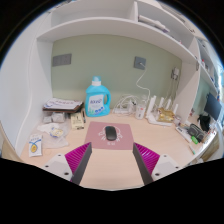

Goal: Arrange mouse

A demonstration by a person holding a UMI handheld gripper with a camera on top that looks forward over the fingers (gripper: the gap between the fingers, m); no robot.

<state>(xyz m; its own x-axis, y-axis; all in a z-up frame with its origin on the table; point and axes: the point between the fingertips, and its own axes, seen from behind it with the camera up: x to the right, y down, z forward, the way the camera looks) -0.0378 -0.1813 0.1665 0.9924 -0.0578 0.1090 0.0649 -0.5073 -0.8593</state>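
A dark mouse (110, 132) lies on a pale pink mouse mat (109, 136) on the light wooden desk (112, 165). My gripper (112, 153) is open and empty, its two magenta pads (76, 157) spread wide. The mouse sits just beyond the fingertips, centred between them, with bare desk between it and the fingers.
A blue detergent bottle (97, 98) stands against the back wall. Papers and small boxes (60, 116) lie at the left. White bottles and clutter (160, 110) stand at the right, with more items (200, 128) further right. Shelves (110, 25) run above.
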